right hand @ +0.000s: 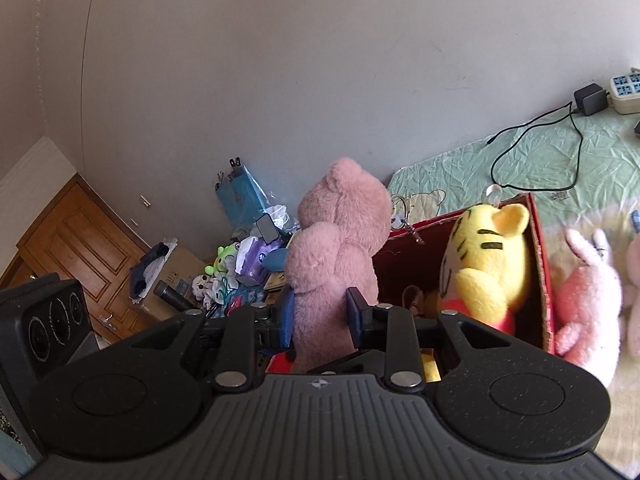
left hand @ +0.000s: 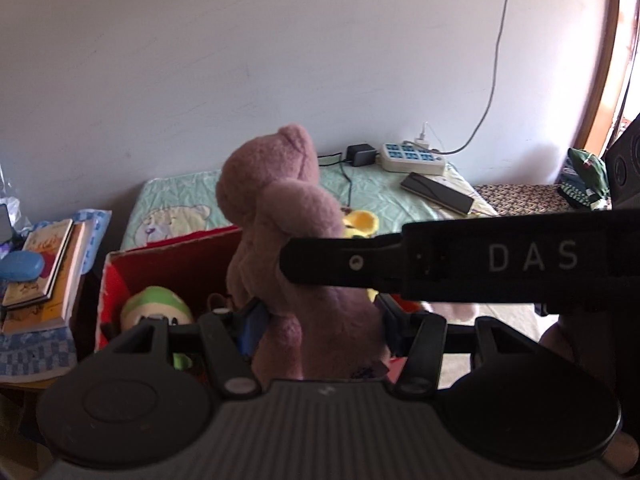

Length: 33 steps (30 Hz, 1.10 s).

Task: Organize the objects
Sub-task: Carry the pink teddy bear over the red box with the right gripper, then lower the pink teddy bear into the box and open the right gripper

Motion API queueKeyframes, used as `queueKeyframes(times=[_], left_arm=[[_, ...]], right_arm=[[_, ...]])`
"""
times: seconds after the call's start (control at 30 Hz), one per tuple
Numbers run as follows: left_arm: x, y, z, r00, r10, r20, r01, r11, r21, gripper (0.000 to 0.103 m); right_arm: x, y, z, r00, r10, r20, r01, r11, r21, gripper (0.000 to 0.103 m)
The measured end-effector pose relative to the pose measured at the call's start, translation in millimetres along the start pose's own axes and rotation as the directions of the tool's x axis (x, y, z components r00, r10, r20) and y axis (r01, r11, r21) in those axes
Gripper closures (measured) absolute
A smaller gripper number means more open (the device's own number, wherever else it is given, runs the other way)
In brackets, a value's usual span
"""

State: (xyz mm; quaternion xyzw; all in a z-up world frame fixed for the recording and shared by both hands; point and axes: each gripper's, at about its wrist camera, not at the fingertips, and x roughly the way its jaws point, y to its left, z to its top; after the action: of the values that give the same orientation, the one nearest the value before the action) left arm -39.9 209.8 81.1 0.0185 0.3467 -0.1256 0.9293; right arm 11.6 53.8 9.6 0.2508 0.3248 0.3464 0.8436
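Ribbed black left tool [left hand: 316, 320] and right tool [right hand: 320, 312] — both clenched on fuzzy pink plush bear [left hand: 280, 220], above red cardboard box [left hand: 168, 256].

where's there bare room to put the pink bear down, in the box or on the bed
Free: the box's dark middle, between the pink bear and the yellow tiger, and the green sheet between box and power strip, crossed only by a cable. Crowded: the box's left end with a green plush.
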Motion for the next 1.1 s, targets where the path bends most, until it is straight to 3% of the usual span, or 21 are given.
queueKeyframes(times=[0.83,1.1], left_arm=[[86.5,33.3,-18.3,0.985,0.045,-0.169,-0.050,0.998,-0.024,0.049],[100.9,41.6,-20.3,0.977,0.070,-0.203,-0.078,0.996,-0.031,0.040]], right_arm=[[63.5,-38.6,-7.4,0.991,-0.093,-0.099,0.097,0.994,0.043,0.074],[72.4,-48.3,-9.6,0.989,-0.079,-0.126,0.088,0.994,0.065,0.073]])
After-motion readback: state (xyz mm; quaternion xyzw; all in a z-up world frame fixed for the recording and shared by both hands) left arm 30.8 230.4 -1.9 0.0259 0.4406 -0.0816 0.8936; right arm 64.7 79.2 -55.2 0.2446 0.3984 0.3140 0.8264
